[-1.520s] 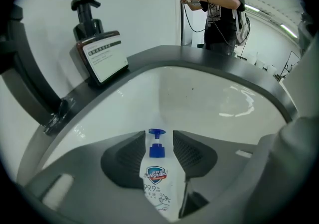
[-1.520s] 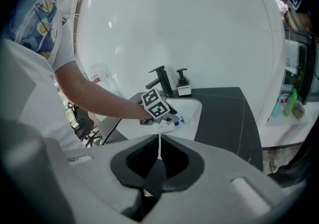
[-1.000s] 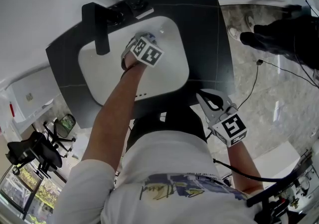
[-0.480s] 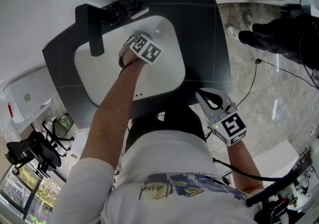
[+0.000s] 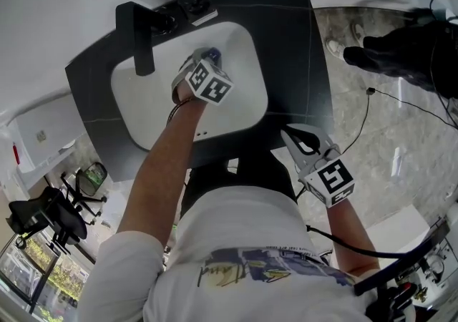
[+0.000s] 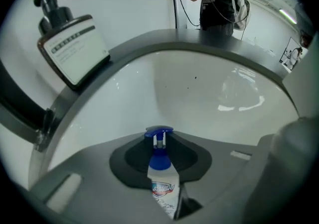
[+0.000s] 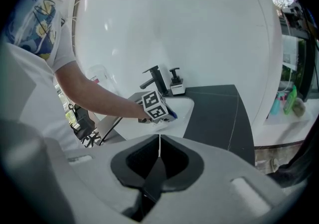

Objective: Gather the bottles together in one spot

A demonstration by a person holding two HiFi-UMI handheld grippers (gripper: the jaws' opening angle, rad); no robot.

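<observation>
Left gripper (image 6: 160, 144): down in the white sink (image 5: 236, 109); its fingers have just been closing and now clench on the bottle
Bottle (image 6: 163, 180): small, white with a blue pump top – held upright between the left fingers, above the sink bottom
Right gripper (image 7: 159, 141): held near the person's body, off the front edge of the dark counter (image 5: 293, 41); fingers pressed together, nothing in them
Dispenser (image 6: 70, 44): black pump, white label – on the counter behind the sink, beside the black tap (image 5: 139, 34)

Bright even light, glare streaks on white basin (image 6: 244, 101), fisheye bending, dark vignetted corners
</observation>
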